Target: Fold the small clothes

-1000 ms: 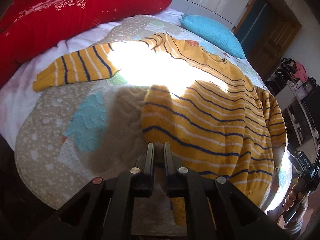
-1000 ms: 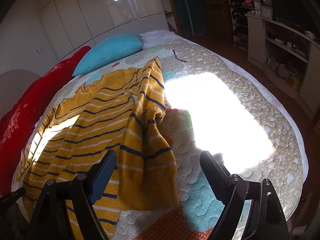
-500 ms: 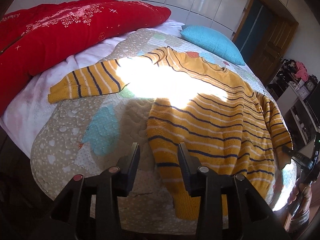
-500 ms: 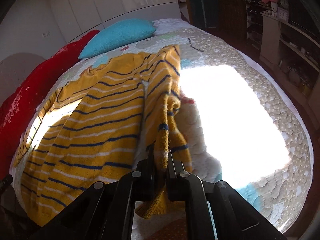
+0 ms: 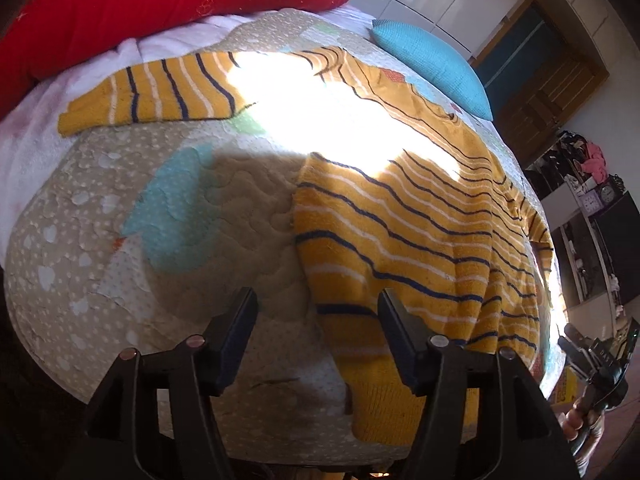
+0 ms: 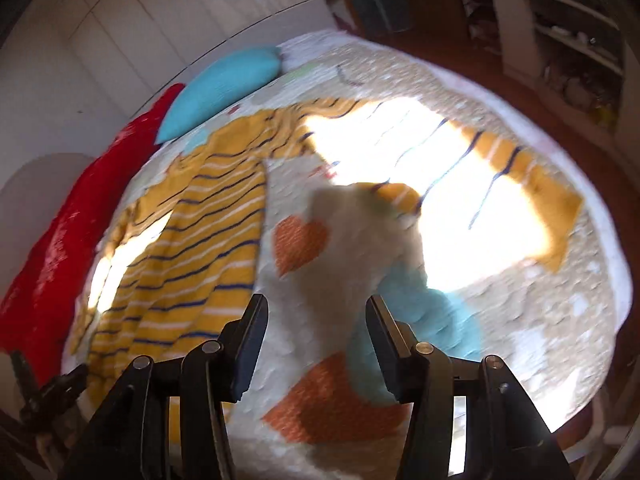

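Both grippers have let go since a sec ago. Left gripper (image 5: 314, 312) was pinched shut at the sweater's hem corner; now its jaws are opening, about half wide, w/ the hem edge of the yellow striped sweater (image 5: 400, 216) lying loose between them, pads not pressing it. Right gripper (image 6: 316, 320) was clamped on the sleeve half a sec ago; now jaws opening too, mid-wide, only bare quilt (image 6: 320, 248) between them, nothing held.

Right sleeve (image 6: 516, 168), which was bunched up against the sweater body before, now lies stretched out flat, away from the body twd the far side of the quilt, cuff near the quilt's edge, mostly in the bright sun patch. Right-wrist view is motion-blurred.

Sweater lies spread face-up on the quilt, body flat, hem at the near edge. Left sleeve (image 5: 152, 92) reaches out from the body twd the red blanket (image 5: 160, 4), same as earlier, cuff resting on the white sheet (image 5: 28, 140) beside the quilt. Blue pillow (image 5: 432, 60) sits beyond the sweater's collar, unchanged.
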Demonstrator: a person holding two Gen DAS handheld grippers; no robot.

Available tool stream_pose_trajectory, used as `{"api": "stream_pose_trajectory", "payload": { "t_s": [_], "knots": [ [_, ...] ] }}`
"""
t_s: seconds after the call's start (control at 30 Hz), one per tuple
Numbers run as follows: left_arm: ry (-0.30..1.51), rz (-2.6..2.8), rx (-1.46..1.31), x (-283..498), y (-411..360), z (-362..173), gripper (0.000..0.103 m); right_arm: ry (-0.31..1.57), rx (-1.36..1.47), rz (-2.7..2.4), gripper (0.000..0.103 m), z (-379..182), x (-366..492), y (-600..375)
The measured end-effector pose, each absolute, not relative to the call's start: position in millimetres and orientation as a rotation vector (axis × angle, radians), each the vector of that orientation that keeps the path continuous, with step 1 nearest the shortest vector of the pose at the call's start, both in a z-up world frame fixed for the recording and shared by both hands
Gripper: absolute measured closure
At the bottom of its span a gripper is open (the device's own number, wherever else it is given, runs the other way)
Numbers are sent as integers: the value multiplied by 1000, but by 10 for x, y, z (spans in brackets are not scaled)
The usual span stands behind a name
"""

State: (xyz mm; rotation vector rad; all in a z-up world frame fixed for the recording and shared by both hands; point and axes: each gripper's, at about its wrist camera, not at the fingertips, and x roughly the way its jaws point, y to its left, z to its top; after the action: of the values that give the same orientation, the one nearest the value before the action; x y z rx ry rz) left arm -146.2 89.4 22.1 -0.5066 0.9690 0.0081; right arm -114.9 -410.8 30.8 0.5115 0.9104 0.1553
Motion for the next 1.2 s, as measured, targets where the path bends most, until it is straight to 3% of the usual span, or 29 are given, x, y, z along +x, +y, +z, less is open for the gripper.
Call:
{"api": "stream_pose_trajectory", "payload": {
  "t_s": [0.07, 0.2, 0.23, 0.27, 0.3, 0.33, 0.37, 0.67, 0.87, 0.93, 1.0, 1.07, 1.2],
  "knots": [
    [957, -28, -478, -1461, 777, 209, 30, 957, 544, 264, 48, 118, -1205, -3767],
    [960, -94, -442, -1418, 555, 178, 29, 944, 501, 271, 44, -47, -1342, -3328],
    [961, -104, -425, -1410, 488, 174, 39, 933, 501, 288, 44, -30, -1349, -3257],
    [971, -104, -405, -1385, 431, 175, 76, 932, 520, 324, 44, -34, -1336, -3176],
    [1000, -91, -386, -1348, 385, 159, 96, 944, 544, 358, 54, -41, -1248, -3167],
    [1012, -86, -392, -1322, 382, 163, 94, 961, 550, 379, 68, -62, -1225, -3095],
    [1006, -83, -407, -1334, 406, 194, 94, 981, 544, 393, 91, -82, -1191, -3060],
    [959, -63, -369, -1806, 606, 580, 94, 966, 612, 463, 92, 157, -1645, -3242],
    [1008, -17, -344, -1933, 694, 387, 89, 949, 586, 392, 85, 121, -1764, -3465],
    [962, 4, -346, -2014, 755, 485, 85, 880, 622, 284, 72, 191, -1722, -3790],
    [913, 29, -335, -2063, 795, 603, 75, 811, 667, 149, 45, 203, -1721, -4178],
    [874, 40, -332, -2061, 822, 706, 63, 780, 723, 4, 44, 121, -1664, -4540],
    [846, 18, -353, -1943, 808, 845, 62, 727, 901, -129, 45, -50, -1530, -5073]
  ]
}}
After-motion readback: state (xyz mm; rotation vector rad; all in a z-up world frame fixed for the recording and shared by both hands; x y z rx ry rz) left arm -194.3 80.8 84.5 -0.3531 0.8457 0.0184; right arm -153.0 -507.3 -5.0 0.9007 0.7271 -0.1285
